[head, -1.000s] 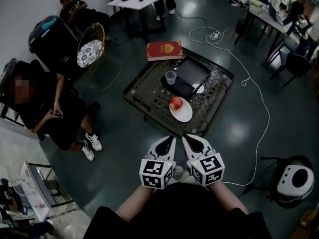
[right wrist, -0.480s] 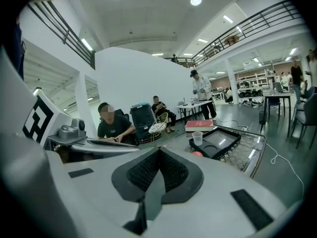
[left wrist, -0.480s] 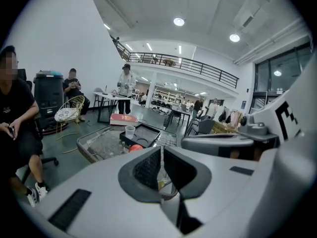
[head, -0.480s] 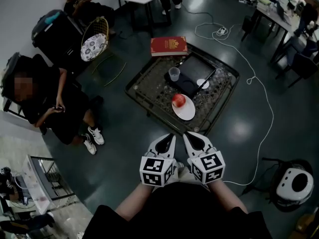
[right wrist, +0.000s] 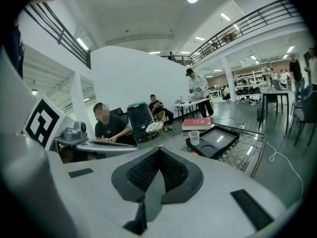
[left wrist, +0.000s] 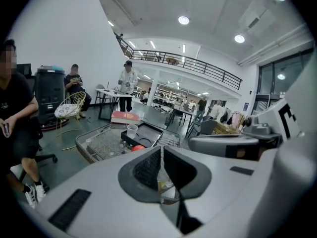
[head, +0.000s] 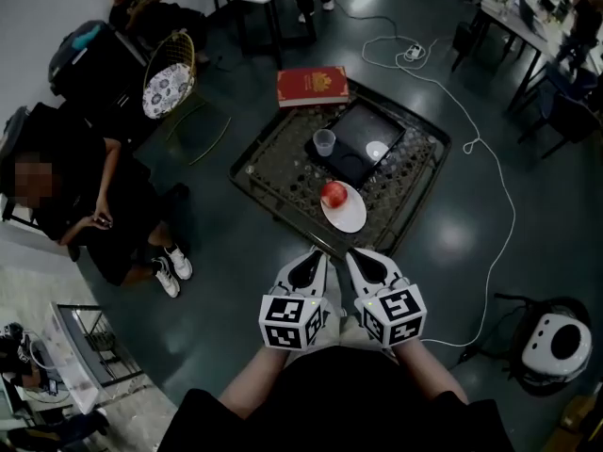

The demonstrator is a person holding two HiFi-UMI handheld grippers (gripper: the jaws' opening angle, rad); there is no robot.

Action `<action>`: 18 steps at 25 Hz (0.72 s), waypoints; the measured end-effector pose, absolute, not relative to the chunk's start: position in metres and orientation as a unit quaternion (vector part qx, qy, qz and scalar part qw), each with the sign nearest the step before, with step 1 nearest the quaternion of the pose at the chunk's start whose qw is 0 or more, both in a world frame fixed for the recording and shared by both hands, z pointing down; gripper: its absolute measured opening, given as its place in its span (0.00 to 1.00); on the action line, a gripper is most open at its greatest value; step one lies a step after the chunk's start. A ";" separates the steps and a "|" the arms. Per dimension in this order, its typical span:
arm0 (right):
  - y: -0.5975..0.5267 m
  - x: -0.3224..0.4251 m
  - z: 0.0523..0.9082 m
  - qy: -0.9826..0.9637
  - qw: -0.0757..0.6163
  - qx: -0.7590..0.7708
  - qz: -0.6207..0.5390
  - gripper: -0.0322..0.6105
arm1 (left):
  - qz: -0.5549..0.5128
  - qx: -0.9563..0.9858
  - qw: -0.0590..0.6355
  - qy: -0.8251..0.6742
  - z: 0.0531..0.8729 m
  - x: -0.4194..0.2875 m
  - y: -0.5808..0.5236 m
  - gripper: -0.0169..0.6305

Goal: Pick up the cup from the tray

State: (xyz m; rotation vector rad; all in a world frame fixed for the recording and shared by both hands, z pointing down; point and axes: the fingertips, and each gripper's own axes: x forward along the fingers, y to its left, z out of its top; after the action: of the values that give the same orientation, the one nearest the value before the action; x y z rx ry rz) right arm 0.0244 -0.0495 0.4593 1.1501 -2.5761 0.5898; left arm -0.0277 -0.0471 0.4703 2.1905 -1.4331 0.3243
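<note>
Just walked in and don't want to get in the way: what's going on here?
A person holds the left gripper and right gripper, both shut and empty, short of the low mesh-top table. The clear plastic cup stands untouched on the black tray, near a red apple on a white plate.
</note>
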 end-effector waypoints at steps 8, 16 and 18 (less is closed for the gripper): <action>-0.097 0.026 0.468 -0.876 0.134 0.411 0.215 0.07 | 0.125 0.808 0.254 -0.517 0.480 -0.032 -0.100 0.07; -0.163 0.020 0.475 -0.867 0.137 0.422 0.227 0.07 | 0.140 0.809 0.266 -0.506 0.495 -0.045 -0.163 0.07; -0.176 0.018 0.477 -0.864 0.138 0.424 0.233 0.07 | 0.146 0.809 0.269 -0.502 0.498 -0.048 -0.177 0.07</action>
State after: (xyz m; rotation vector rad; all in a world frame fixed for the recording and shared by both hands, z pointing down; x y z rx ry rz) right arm 0.0180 -0.1761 0.4768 1.2276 -2.4991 0.6735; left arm -0.0485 -0.1766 0.4983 2.1819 -1.3527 0.3937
